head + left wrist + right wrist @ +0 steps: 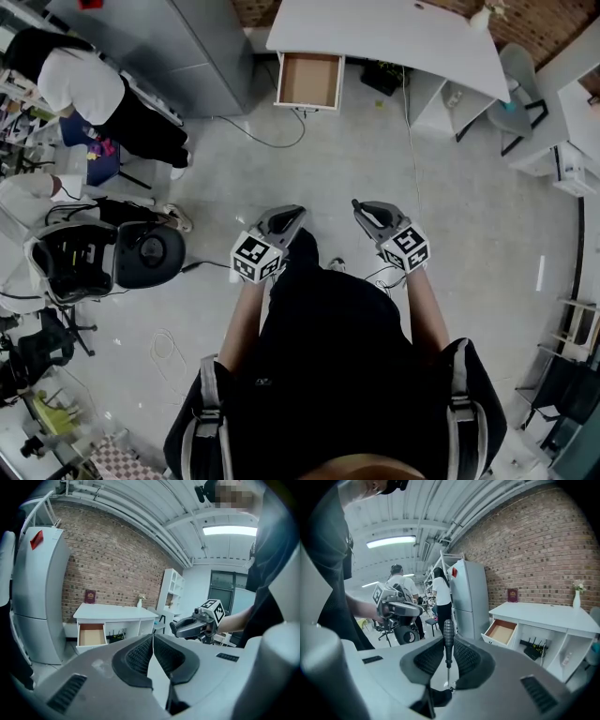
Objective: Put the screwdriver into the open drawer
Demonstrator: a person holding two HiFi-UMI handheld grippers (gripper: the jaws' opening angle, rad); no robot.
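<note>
1. The left gripper (292, 214) is pinched together on nothing.
2. The open drawer (309, 80) sits well ahead, under the white desk (394, 37).
3. The right gripper (361, 208) clamps the screwdriver (448, 639) upright where handle meets shaft. It looks light, stiff and slim, and probably prone to pivoting.

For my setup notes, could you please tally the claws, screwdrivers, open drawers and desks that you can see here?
Claws: 2, the left claw and the right claw
Screwdriver: 1, gripped in the right claw
Open drawer: 1
Desk: 1
Total: 5
</note>
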